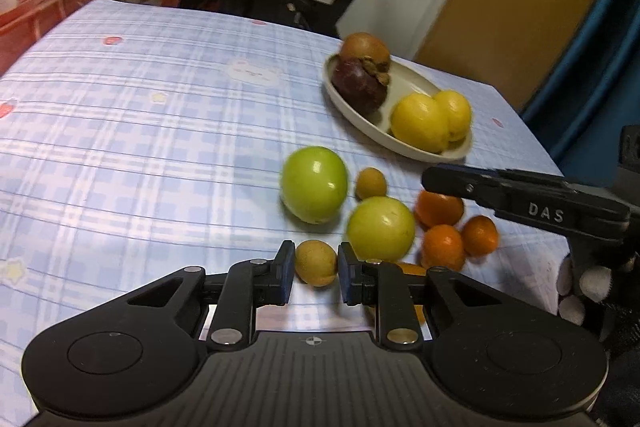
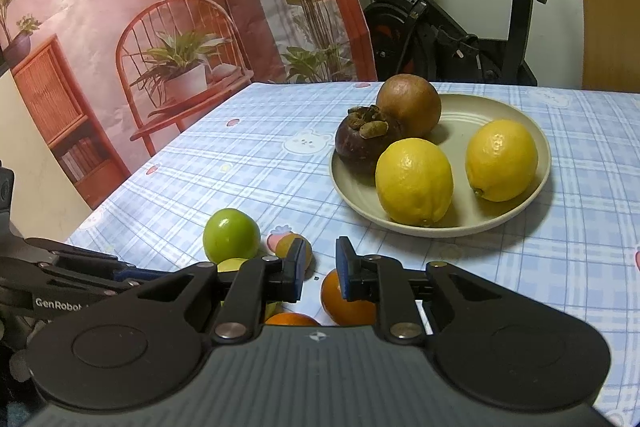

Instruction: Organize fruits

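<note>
"DAS" on right tool (image 1: 430,183) ("GenRobot", left (image 2: 132,277))

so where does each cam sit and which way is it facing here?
Left wrist: on the left gripper, angled down across the table toward the plate; own fingers pinch a small tan fruit; right gripper enters from the right.
Right wrist: on the right gripper, facing the plate and wall backdrop; its shut fingers hold nothing; left gripper shows at lower left.
Shared: plate, two lemons, mangosteen, green fruit, exercise bike.
</note>
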{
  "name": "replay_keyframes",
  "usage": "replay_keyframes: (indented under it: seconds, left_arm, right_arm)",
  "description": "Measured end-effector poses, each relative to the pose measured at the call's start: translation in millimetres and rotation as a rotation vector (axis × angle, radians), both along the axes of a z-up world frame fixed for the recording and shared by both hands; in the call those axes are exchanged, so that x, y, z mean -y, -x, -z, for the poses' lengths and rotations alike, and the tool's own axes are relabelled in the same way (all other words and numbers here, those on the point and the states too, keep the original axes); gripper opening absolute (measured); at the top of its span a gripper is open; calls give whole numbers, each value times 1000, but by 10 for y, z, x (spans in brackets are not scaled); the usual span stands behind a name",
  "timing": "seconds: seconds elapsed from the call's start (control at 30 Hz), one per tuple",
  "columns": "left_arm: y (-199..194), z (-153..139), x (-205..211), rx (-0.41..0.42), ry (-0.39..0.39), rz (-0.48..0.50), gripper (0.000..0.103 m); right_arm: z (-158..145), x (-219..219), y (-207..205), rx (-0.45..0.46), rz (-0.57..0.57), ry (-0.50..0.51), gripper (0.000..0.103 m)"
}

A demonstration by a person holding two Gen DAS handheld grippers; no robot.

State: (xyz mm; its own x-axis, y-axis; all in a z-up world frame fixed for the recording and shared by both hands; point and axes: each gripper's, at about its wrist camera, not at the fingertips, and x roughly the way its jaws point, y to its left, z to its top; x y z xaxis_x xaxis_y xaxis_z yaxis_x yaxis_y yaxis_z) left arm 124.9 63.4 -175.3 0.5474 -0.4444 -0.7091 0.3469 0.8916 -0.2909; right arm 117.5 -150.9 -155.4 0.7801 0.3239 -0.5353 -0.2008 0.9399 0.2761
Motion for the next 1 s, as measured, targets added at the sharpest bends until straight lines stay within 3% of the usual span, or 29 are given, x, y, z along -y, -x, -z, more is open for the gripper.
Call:
replay_keyframes:
  seconds: [0.33,0.67,1.0]
  left_arm:
    - [-33,5,-69,10,8,-33,25]
    - [-48,75,22,8,-23,-4,27]
    - [-32,88,2,12,-14,-3,27]
  right_arm:
    - [62,-203,-292,-47,-105,99,20]
    - [78,-335,-477,-89,-164,73,27]
    - [145,-290,-513,-105,-121,19,28]
